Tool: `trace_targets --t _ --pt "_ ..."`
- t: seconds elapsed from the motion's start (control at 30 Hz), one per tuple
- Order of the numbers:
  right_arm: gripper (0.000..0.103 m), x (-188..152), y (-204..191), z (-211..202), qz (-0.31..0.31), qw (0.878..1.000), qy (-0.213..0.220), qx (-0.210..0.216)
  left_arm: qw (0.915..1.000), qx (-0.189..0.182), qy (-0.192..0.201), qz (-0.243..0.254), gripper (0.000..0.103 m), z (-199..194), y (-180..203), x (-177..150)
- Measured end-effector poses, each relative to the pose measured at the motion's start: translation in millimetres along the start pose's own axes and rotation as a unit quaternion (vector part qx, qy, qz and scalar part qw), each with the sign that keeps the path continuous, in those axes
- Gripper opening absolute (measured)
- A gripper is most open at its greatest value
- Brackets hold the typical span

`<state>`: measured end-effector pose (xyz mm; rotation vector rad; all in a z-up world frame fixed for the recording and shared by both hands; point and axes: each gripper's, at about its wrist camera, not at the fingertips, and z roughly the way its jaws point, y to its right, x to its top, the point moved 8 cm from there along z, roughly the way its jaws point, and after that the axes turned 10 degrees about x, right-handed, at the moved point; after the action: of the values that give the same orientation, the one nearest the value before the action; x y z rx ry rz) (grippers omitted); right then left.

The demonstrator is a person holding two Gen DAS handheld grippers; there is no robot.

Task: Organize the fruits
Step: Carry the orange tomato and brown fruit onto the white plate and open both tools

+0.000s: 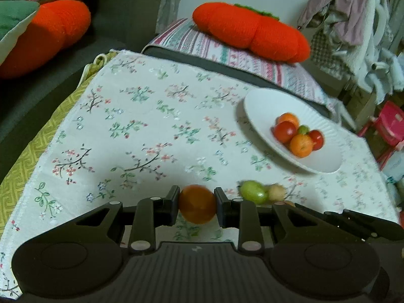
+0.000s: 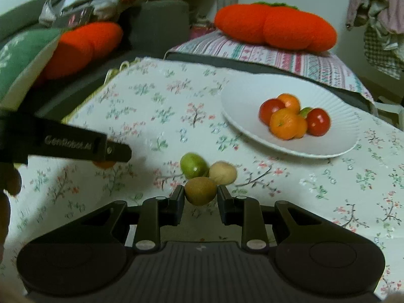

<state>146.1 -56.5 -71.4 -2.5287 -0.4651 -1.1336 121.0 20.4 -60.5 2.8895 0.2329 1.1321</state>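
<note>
My left gripper (image 1: 197,203) is shut on an orange fruit (image 1: 197,204), held just above the floral cloth. My right gripper (image 2: 200,195) stands around a brown kiwi (image 2: 200,194), its pads touching both sides. A green fruit (image 2: 194,165) and a pale tan fruit (image 2: 223,173) lie on the cloth just behind the kiwi; both also show in the left wrist view, the green fruit (image 1: 253,192) and the tan fruit (image 1: 276,193). A white ribbed plate (image 2: 242,93) at the right holds several red, orange and green fruits; it also shows in the left wrist view (image 1: 260,101). The left gripper's body (image 2: 75,144) shows at the left of the right wrist view.
The floral cloth (image 1: 151,116) covers the surface, over a yellow-green mat (image 1: 38,146) at the left edge. Orange plush cushions (image 1: 250,30) lie behind on a striped pillow and on the sofa at the left. Hanging clothes (image 1: 358,20) and a pink stool (image 1: 388,126) are at the right.
</note>
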Motion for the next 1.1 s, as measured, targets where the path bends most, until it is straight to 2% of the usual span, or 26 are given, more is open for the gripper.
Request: trace_targets --t 0.23,0.53,0.7,1.0,1.1 --pt "0.025 26 26 -40 0.037 0.997 0.072 -0.007 0.9993 -0.020 0.032 0.001 0.026 -9 7 14" --pt "0.025 39 81 -57 0.082 0.991 0.102 -0.036 0.9923 -0.037 0.085 0.081 0.026 -4 56 27" --pt "0.025 37 100 -54 0.100 0.989 0.097 -0.047 0.9881 -0.051 0.095 0.110 0.026 7 82 30" --pt "0.025 39 106 -40 0.086 0.991 0.083 -0.054 0.9791 -0.055 0.128 0.149 0.025 29 114 41" --pt "0.025 37 107 -34 0.082 0.992 0.073 -0.055 0.9785 -0.062 0.125 0.152 0.026 39 118 42"
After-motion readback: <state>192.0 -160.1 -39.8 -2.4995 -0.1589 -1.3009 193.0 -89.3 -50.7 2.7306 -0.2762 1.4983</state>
